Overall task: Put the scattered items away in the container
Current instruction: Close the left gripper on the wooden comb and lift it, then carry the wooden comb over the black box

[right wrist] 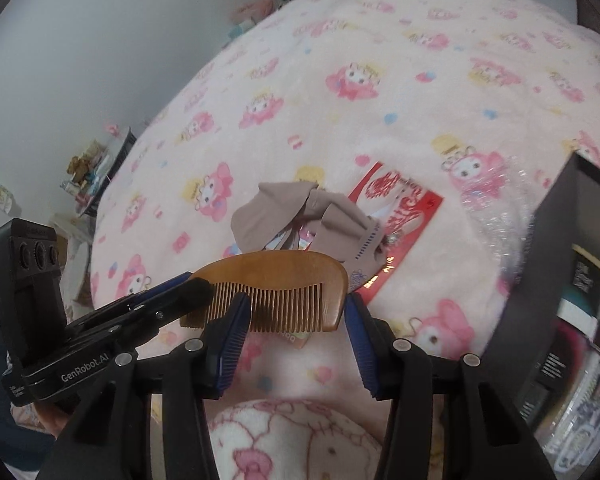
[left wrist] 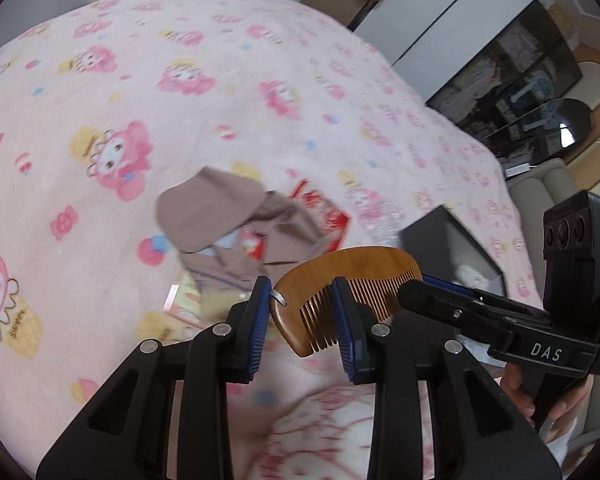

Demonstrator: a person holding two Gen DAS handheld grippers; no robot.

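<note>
Carrying the wooden comb (left wrist: 352, 280) clamped at both ends — left gripper (left wrist: 302, 320), right gripper (right wrist: 296, 322) — I judged the next move: swing it right toward the black box (right wrist: 556, 240).

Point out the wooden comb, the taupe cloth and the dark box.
wooden comb (right wrist: 276, 270), right wrist view, on its solid spine above the teeth.
taupe cloth (left wrist: 204, 212), left wrist view, on its broad flat panel.
dark box (right wrist: 556, 248), right wrist view, on its outer side wall.

A brown wooden comb (left wrist: 352, 272) hangs above the pink bed, teeth down. A taupe cloth (right wrist: 296, 212) lies crumpled over a red packet (right wrist: 396, 204); the black container (right wrist: 560, 240) stands near, to the right.
</note>
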